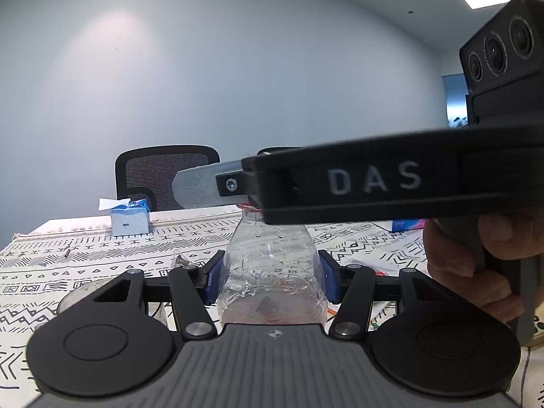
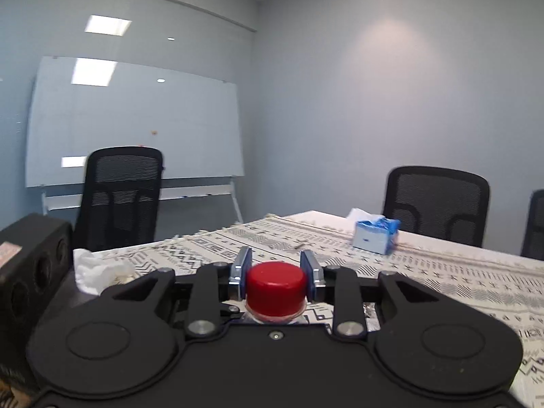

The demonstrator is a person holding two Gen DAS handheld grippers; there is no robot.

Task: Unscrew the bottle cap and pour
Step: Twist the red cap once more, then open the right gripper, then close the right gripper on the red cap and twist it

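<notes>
The right gripper body reads "DAS" in raised grey letters.

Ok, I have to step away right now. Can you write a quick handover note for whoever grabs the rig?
Left gripper: jaws shut on the clear bottle, holding its body upright over the patterned tablecloth.
Right gripper: jaws closed on the red cap, one on each side; it comes in over the bottle from the right.
Done: both grips are set. The cap sits on the neck; the pictures cannot show whether it is loosened at all.
Left: twist the cap off, lift it clear, then pour. No receiving vessel can be clearly made out in either view, so find it first. A tissue box stands farther back.
</notes>
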